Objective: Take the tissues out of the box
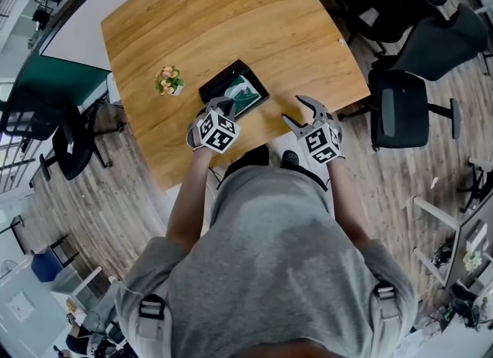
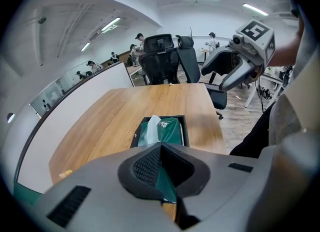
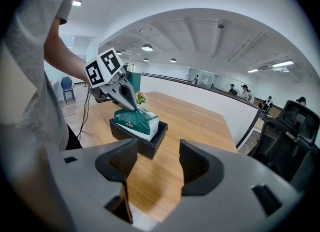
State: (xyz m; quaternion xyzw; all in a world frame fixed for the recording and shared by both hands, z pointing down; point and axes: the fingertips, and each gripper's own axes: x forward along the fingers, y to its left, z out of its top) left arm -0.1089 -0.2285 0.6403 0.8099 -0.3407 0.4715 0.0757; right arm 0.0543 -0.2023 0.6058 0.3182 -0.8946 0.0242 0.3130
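Note:
A black box (image 1: 214,81) lies on the wooden table (image 1: 231,18) with a green tissue pack (image 1: 245,93) inside it. A white tissue (image 2: 152,124) sticks up from the pack (image 2: 169,128). My left gripper (image 1: 219,105) is shut on the pack's green wrapper at its near end. In the right gripper view the left gripper (image 3: 131,104) pinches that wrapper into a peak above the pack (image 3: 140,120) and box (image 3: 145,145). My right gripper (image 1: 296,111) hangs open and empty (image 3: 157,163) over the table's near edge, to the right of the box.
A small pot of flowers (image 1: 169,81) stands on the table left of the box. Black office chairs (image 1: 404,106) stand on the wood floor to the right. A white partition (image 1: 73,37) runs along the table's far left edge. Several people sit in the background.

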